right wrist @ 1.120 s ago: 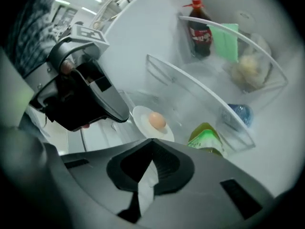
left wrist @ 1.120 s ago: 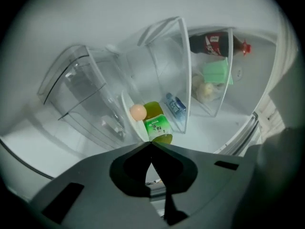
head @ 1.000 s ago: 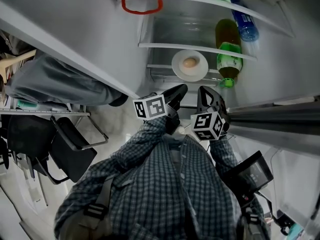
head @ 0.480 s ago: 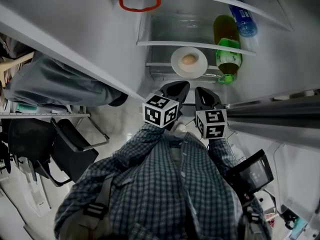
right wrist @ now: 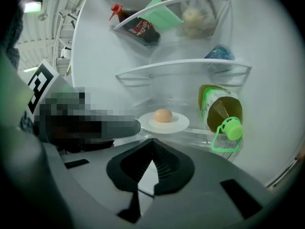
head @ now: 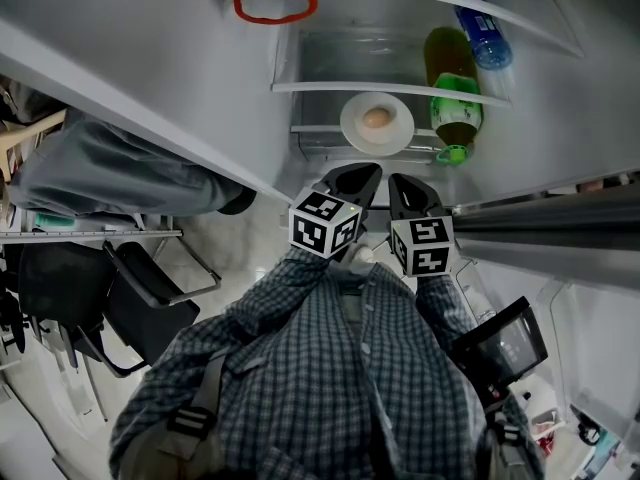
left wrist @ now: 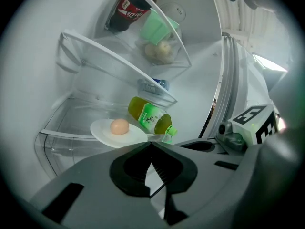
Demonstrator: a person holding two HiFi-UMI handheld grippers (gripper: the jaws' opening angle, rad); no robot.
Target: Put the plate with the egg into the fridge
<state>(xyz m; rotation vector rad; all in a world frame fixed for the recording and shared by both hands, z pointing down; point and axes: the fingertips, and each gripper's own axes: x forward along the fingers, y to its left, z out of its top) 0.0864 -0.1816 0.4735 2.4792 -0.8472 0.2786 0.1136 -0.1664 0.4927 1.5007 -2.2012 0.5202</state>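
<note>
White plate (head: 352, 134) with egg (head: 377, 118) rests flat on fridge shelf (head: 315, 129), just beside green bottle (head: 456, 113); placement looks done. My left tool (left wrist: 151, 146) and right tool (right wrist: 152, 142) hang outside, both clenched on nothing.

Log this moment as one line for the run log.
white round plate with brown egg: on fridge shelf, beside green bottle lying down | left tongs: shut, empty | right tongs: shut, empty

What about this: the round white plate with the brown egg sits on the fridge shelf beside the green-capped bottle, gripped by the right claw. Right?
Not gripped: the right gripper view shows the right claw shut on nothing, apart from the round white plate, which holds the brown egg on the fridge shelf beside the green-capped bottle.
</note>
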